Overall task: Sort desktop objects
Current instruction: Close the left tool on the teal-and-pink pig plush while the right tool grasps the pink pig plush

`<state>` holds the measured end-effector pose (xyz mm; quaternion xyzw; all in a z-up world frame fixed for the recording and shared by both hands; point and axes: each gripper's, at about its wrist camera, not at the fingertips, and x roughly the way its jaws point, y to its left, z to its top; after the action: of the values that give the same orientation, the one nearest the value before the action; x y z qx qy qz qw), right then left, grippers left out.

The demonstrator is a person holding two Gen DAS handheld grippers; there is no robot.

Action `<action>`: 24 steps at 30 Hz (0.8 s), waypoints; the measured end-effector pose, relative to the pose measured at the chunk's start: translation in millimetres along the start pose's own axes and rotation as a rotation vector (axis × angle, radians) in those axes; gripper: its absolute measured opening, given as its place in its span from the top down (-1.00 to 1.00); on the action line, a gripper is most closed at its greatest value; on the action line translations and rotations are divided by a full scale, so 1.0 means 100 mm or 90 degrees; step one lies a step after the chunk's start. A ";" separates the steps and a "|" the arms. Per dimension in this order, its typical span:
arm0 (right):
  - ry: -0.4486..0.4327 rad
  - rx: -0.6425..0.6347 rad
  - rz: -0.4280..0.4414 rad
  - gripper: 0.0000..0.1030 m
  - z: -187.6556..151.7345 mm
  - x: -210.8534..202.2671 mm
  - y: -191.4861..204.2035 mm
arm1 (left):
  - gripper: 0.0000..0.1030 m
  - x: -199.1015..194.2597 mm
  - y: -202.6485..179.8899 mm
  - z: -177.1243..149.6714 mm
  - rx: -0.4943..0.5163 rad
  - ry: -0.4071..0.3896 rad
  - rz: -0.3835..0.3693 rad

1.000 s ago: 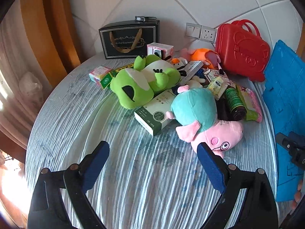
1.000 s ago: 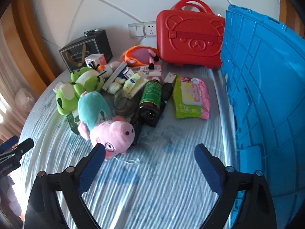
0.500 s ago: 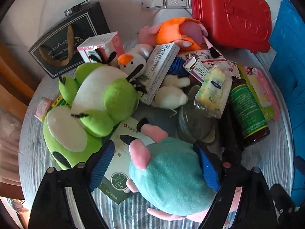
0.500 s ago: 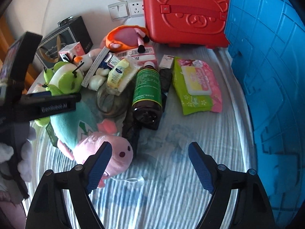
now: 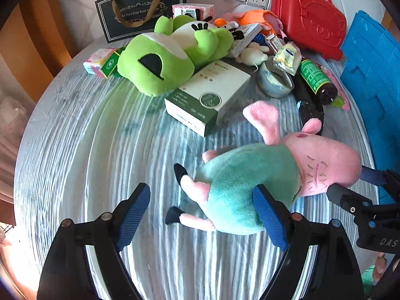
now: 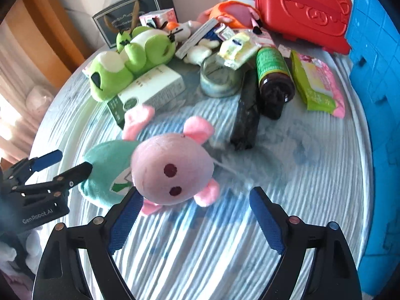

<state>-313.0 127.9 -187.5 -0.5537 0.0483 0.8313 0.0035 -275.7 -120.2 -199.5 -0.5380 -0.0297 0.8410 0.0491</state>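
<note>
On the striped counter [image 5: 100,150], the pig plush [image 5: 250,187] is seen loose between the wide left fingers [image 5: 135,212]; the right fingers [image 6: 265,220] are being opened beside its head.

A: What lies nearest the right gripper [image 6: 196,217]?

B: The pig plush [image 6: 160,170], pink head toward the camera, blurred. Its head sits just beside the near-left finger; the jaws are opening and do not pinch it.

A: And the left gripper [image 6: 62,162]?

B: It reaches in from the left edge, its fingers at the plush's teal body.

A: Behind?

B: A green frog plush [image 6: 130,57], a white-and-green box [image 6: 150,88], a dark bottle [image 6: 273,80] and a red case [image 6: 302,10], beside a blue crate [image 6: 377,100].
</note>
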 end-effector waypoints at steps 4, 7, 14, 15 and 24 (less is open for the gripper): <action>0.010 0.023 -0.003 -0.69 -0.28 -0.05 -0.02 | -0.65 -0.06 -0.10 -0.23 0.007 -0.004 -0.026; -0.002 0.025 -0.002 -0.74 -0.40 -0.17 -0.07 | -0.65 -0.09 -0.19 -0.39 0.011 -0.001 -0.052; -0.023 0.029 0.020 -0.99 -0.51 -0.25 -0.16 | -0.65 -0.05 -0.47 -0.57 0.051 0.005 -0.055; -0.026 0.030 0.021 -0.99 -0.50 -0.25 -0.16 | -0.65 -0.04 -0.49 -0.57 0.055 0.003 -0.051; -0.071 0.005 0.049 -0.99 -0.24 -0.36 -0.08 | -0.65 -0.09 -0.54 -0.41 0.055 -0.023 -0.047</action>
<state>-276.7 135.9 -164.4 -0.5041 0.0729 0.8602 -0.0237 -232.2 -68.0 -202.5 -0.5186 -0.0142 0.8487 0.1029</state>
